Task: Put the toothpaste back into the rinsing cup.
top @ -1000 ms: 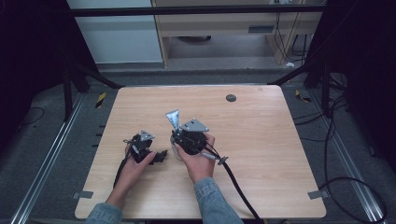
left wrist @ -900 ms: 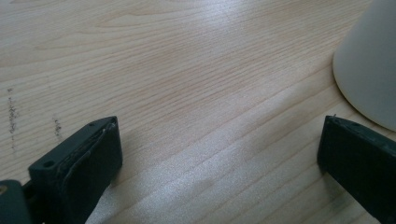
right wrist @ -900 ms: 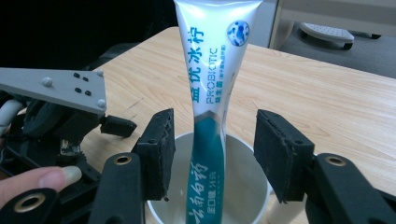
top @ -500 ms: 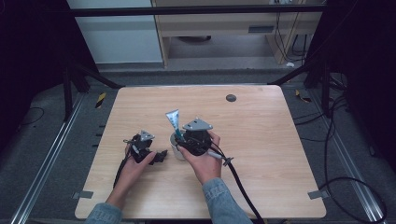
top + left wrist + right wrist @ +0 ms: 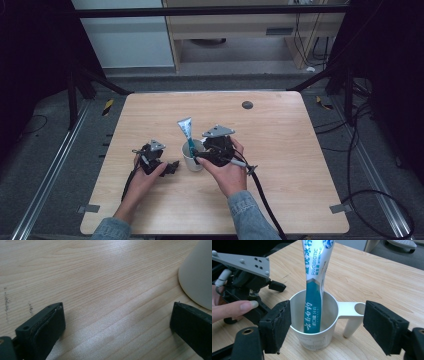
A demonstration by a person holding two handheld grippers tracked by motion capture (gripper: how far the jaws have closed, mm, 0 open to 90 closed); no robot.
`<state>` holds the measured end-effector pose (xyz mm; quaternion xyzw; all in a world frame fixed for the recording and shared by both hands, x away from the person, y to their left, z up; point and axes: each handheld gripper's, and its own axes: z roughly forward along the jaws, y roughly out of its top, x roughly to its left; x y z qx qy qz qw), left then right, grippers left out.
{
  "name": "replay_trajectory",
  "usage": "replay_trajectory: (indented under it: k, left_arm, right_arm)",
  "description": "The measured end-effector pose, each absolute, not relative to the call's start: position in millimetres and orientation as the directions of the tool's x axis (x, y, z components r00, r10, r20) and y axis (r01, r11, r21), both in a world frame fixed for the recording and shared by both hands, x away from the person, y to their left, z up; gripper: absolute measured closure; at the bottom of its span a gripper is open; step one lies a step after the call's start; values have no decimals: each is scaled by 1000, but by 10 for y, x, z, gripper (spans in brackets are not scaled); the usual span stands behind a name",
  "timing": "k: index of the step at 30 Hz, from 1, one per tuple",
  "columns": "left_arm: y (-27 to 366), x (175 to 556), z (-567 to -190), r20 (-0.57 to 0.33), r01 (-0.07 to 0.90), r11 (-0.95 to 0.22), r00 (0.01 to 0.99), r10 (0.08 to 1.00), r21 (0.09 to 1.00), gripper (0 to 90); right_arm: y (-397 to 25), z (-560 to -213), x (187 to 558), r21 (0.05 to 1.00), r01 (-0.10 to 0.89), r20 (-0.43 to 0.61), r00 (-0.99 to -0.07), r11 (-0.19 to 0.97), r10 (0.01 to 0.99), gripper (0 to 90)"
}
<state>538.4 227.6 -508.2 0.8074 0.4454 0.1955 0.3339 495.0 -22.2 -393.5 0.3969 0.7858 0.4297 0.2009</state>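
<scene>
On the wooden desk point(image 5: 280, 150), a little toward my side of its middle, stands a white cup point(image 5: 192, 156) with a toothpaste tube point(image 5: 186, 131) leaning inside it, the tube's flat crimped end sticking up above the rim and tilted away from me. My right claw point(image 5: 199, 157) sits right at the cup, held in my right hand point(image 5: 227, 172), and its jaws are spread wide with nothing pinched between them. In the right gripper view the cup point(image 5: 317, 322) stands between the two black jaws without either pad touching it, its handle point(image 5: 350, 315) pointing toward the jaw at that view's right, and the blue and white tube point(image 5: 314, 290) rests upright against the inner wall, its lower end down in the cup's bottom. My left claw point(image 5: 172, 167) lies low on the desk just beside the cup, on its left, held in my left hand point(image 5: 145, 175); its jaws are also spread apart and grip nothing. In the left gripper view the bare wood grain of the desk point(image 5: 100, 290) runs between the two jaws, and the cup's pale side point(image 5: 197, 275) rises close by the far-right jaw, apart from it. A small dark round mark point(image 5: 247, 105) sits on the desk's far part, well away from the cup.
</scene>
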Motion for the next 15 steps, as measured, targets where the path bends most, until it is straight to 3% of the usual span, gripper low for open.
replay_trajectory:
  k: [15]
  left_arm:
    - [2276, 5384, -5082, 19, 589, -381, 527, 850, 713, 0]
  right_arm:
    - [-490, -3837, 4973, 812, 471, 0, -590, 344, 808, 107]
